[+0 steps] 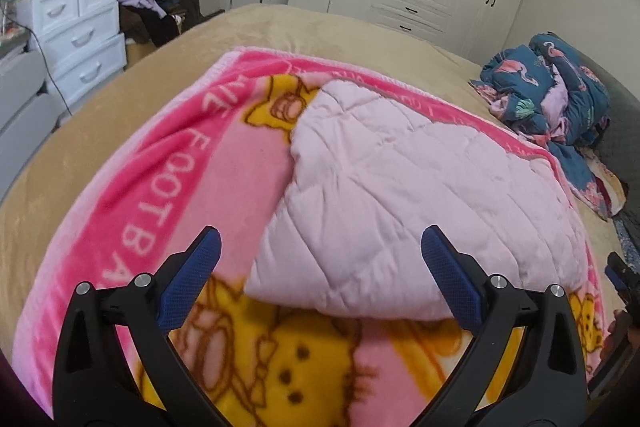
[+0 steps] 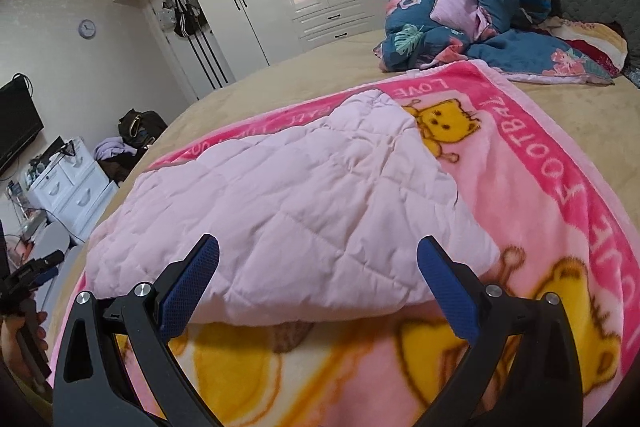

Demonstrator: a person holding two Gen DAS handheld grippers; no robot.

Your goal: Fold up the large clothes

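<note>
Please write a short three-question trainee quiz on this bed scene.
1. True or false: the left claw is shut on the quilted pale pink garment.
2. What lies directly under that garment? A) pink cartoon fleece blanket B) teal flamingo-print bedding C) bare floor
3. Fill in: both claws, including the right claw, hold ____.

Key: 1 false, its jaws stand open and empty; 2 A; 3 nothing.

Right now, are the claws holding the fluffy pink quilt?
No, nothing is held. The left claw and right claw are both open above the pale pink quilt, not touching it.
</note>
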